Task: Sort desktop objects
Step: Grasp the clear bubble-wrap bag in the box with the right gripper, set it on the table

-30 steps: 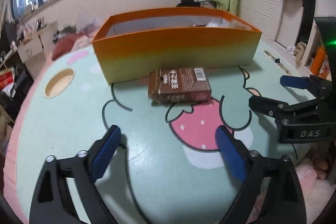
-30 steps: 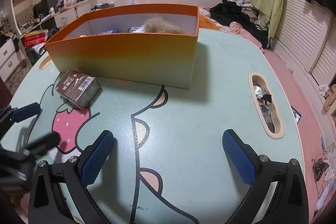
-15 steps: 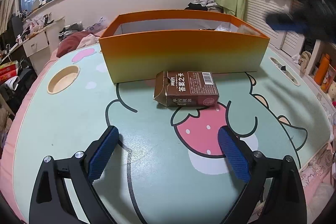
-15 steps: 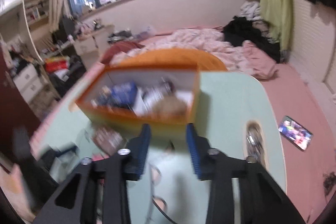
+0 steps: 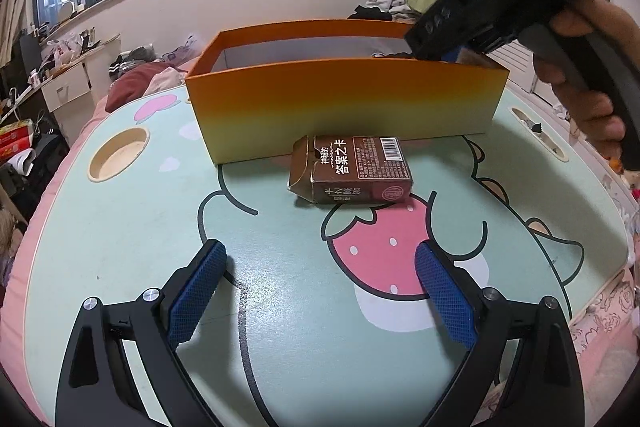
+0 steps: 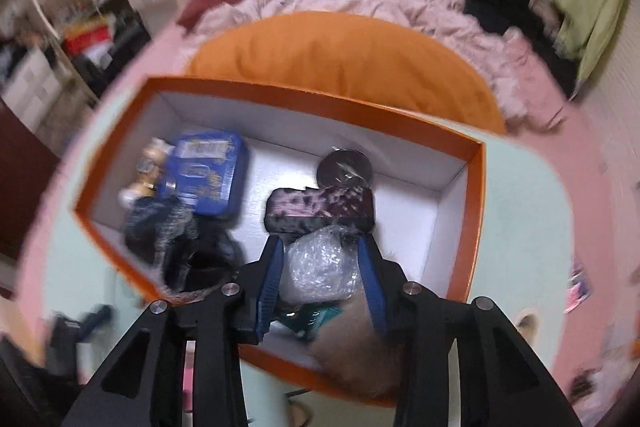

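Meanwhile brown carton [image 5: 351, 169] ahead of left gripper [image 5: 320, 283], apparently untouched, jaws apart.

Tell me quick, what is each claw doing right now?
Left gripper: wide open, holding nothing.
Right gripper: narrowly open over the orange box, jaws have just been opening; a clear plastic bag shows between them, not clearly gripped.

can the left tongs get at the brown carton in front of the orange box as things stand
Probably yes. The left tongs stand open, with bare tabletop between them and the brown carton. The right tongs are up over the orange box, out of the way.
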{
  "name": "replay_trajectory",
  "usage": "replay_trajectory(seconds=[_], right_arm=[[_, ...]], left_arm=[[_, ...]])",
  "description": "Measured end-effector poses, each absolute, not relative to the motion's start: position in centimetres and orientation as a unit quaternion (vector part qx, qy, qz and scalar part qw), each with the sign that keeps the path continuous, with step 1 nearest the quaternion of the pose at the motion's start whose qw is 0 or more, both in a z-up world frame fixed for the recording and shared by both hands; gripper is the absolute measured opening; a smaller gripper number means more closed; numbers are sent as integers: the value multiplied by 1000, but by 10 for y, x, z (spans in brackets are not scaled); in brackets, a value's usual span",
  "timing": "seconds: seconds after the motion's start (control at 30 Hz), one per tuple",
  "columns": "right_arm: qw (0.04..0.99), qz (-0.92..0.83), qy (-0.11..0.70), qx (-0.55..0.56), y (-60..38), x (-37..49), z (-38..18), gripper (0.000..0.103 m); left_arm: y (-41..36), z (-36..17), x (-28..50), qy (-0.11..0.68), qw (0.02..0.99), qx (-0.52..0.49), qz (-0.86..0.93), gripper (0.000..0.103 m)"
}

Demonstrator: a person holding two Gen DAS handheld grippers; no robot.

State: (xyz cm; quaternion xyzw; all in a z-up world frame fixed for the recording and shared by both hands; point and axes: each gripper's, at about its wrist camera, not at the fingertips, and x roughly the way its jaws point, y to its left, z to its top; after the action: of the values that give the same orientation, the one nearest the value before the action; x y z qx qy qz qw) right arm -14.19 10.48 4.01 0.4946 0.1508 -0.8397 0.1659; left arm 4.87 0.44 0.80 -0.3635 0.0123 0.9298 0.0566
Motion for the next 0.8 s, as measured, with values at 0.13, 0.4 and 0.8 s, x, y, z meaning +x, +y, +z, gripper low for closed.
replay_trajectory(seconds=[0.13,0.4,0.8], right_arm=[[166,-859,124,467,117,-134,46,30],[248,-927,-37,279,176,-61,124,30],[285,-878,-75,378,191,-41,26,35]], left_arm=[[3,8,47,11,58,-364,930,95],[4,8,47,12,57,-362,930,95],[4,8,48,11,57,-362,931,95]])
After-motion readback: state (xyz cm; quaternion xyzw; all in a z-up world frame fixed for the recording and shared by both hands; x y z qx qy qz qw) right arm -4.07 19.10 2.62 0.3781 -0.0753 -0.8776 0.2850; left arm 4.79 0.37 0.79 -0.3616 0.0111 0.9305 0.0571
